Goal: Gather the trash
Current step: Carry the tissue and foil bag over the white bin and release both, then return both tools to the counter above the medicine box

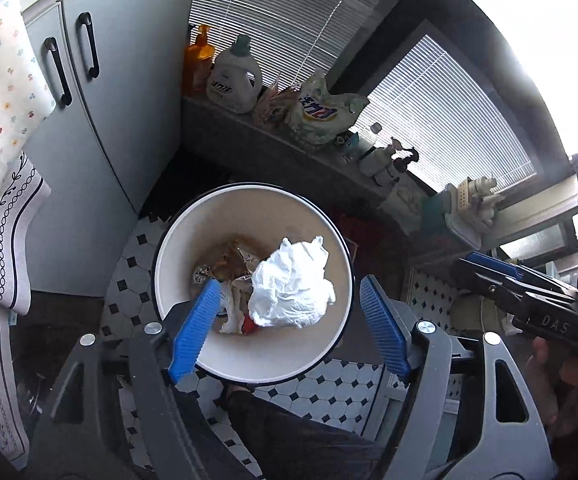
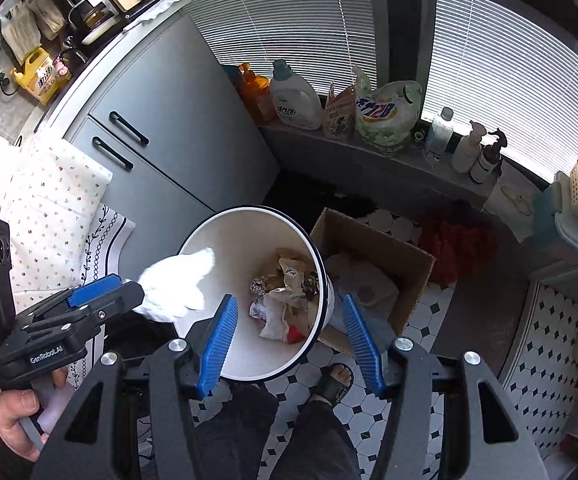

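Left wrist view: left tongs point(image 1: 287, 322) spread over the white bin point(image 1: 177, 236); crumpled white tissue point(image 1: 293, 284) between the pads, untouched, above the other trash in the bin.
Right wrist view: right tongs point(image 2: 289, 344) spread, empty, over the bin point(image 2: 249, 224); the tissue point(image 2: 179, 286) sits at the left tongs' tips point(image 2: 129, 288), over the rim.

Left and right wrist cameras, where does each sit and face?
Left wrist view: on the left gripper, facing down into the round white dark-rimmed bin; shows a trouser leg, right gripper.
Right wrist view: on the right gripper, facing down into it; shows a sandalled foot, left gripper.
Shared: bin, crumpled white paper, white detergent bottle.
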